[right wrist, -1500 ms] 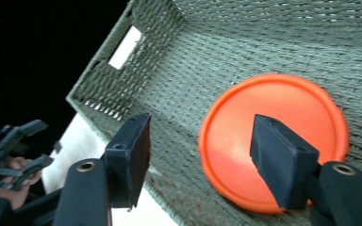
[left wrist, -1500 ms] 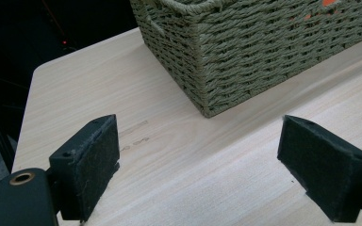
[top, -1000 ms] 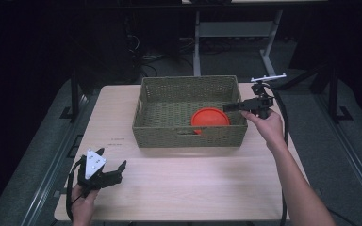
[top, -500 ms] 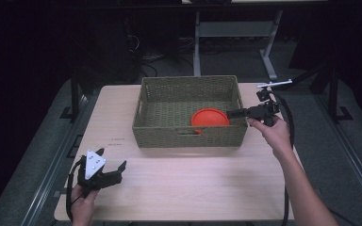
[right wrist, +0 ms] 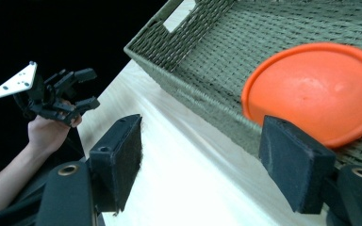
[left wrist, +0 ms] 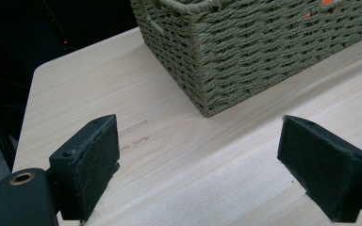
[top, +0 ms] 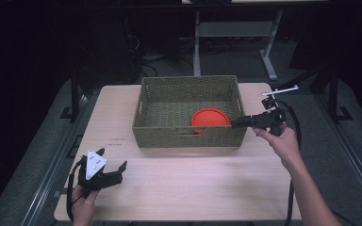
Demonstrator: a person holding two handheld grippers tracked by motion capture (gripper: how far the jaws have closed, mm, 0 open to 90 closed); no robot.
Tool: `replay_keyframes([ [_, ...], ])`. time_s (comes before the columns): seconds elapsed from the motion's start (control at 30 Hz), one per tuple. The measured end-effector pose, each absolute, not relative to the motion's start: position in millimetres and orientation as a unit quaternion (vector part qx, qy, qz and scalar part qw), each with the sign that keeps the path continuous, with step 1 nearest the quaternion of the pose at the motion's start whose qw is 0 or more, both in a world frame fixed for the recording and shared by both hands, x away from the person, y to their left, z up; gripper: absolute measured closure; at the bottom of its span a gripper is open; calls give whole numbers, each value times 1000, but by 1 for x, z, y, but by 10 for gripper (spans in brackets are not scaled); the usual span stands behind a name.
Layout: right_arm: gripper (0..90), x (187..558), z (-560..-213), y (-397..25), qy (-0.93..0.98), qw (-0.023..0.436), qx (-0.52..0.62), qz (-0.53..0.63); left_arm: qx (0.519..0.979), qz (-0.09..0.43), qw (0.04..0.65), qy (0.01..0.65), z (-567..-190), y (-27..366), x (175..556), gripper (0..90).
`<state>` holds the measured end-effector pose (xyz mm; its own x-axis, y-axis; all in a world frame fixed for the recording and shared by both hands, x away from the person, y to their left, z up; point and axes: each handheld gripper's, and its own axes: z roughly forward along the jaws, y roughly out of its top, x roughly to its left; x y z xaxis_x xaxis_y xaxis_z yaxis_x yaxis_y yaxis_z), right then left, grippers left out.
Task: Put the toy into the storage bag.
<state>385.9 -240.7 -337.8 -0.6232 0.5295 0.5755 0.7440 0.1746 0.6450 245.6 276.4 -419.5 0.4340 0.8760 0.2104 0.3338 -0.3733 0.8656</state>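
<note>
Basket (top: 187, 113): one, holding one orange disc (top: 210, 118). I see two grippers, left (top: 104, 165) and right (top: 235, 123), fingers wide, empty.

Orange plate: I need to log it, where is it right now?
In the high view the orange plate lies inside the woven basket, in its front right corner, close to the open right gripper.

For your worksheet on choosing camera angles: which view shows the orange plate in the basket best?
The right gripper view: the orange plate appears large and close, its rim and surface clear. The high view shows the whole plate, but small, inside the woven basket. The left gripper view catches orange flecks through the weave.
</note>
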Motion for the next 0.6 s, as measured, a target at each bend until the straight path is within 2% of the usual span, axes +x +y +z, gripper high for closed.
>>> replay_keyframes([
  [0.6, 285, 358, -350, -245, -770, 123, -394, -487, 750, 348, 389, 406, -420, 277, 246, 129],
])
